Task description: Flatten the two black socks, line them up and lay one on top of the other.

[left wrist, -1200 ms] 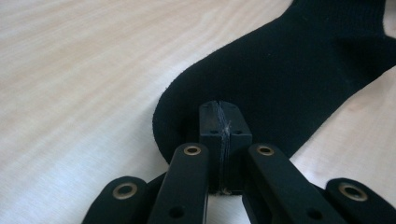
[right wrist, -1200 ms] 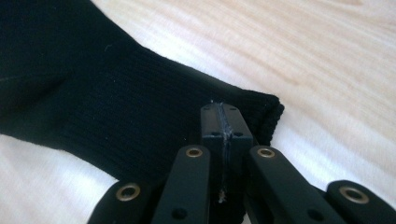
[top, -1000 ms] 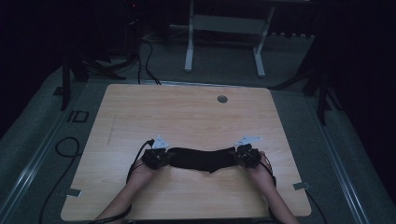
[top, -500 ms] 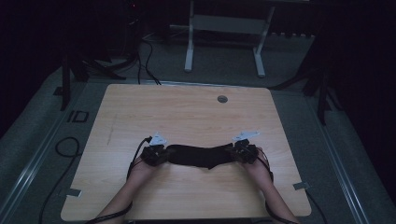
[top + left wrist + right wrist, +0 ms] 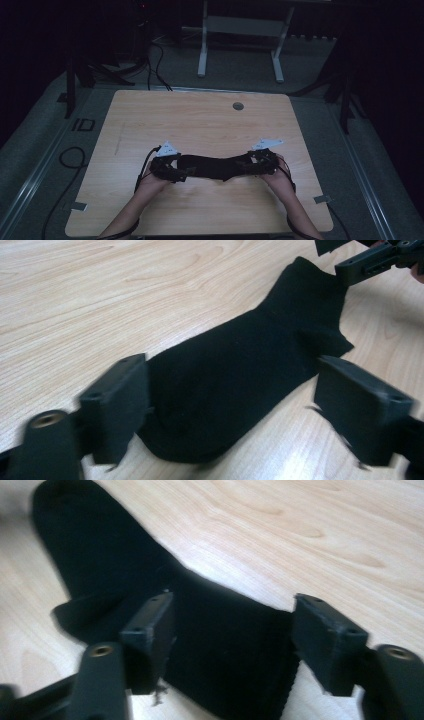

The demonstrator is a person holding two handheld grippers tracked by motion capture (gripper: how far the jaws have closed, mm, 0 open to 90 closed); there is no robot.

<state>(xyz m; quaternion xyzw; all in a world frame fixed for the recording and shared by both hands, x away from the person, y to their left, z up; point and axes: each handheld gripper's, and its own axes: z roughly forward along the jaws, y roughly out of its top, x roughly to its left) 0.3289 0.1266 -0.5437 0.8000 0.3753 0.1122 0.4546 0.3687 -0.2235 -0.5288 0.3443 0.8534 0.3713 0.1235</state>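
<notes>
black sock (image 5: 212,166) between open claws

One black sock (image 5: 212,166), apparently single, two grippers, one table (image 5: 200,120).

The left gripper (image 5: 227,405) looks smeary, and its far side runs off the picture. The sock (image 5: 200,645) end near the bottom is maybe cut off too.
</notes>
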